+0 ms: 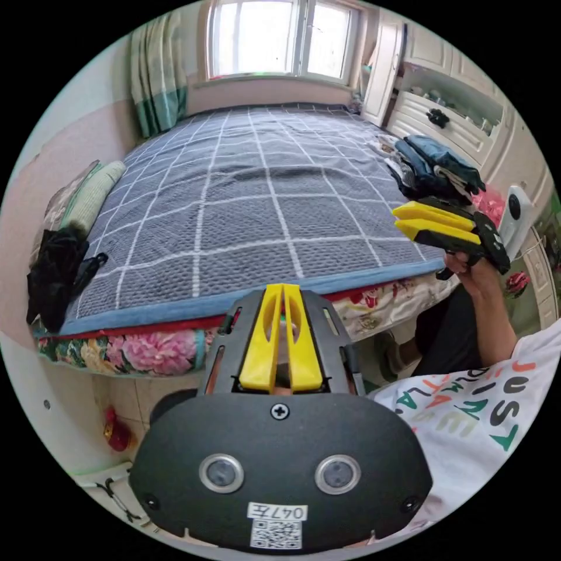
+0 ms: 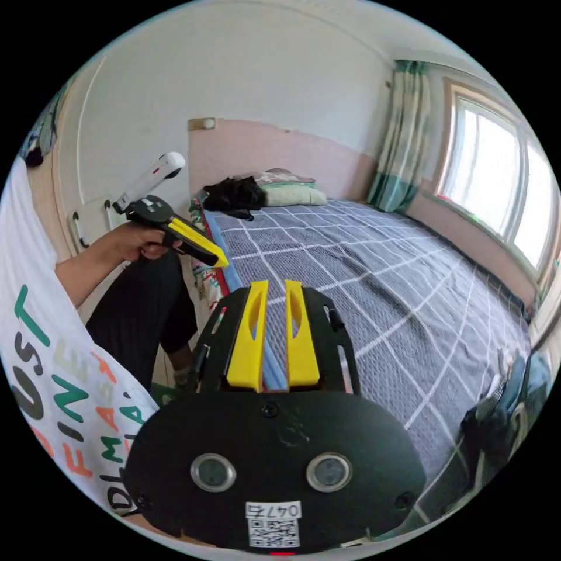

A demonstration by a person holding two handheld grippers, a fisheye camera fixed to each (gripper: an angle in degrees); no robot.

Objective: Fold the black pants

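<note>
Left gripper view: black pants [image 1: 55,274] bunched at bed [image 1: 263,222] corner.

Bright daylight from window [image 1: 280,38], glass blown out; sharp centre, fisheye-bent edges.

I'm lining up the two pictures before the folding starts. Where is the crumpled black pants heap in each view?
Left gripper view: the black pants lie at the far left, on the bed's corner beside the pillows.
Right gripper view: the black pants sit upper centre, at the bed's far end by the pink wall.
Shared landmark: the green pillow next to them.
</note>
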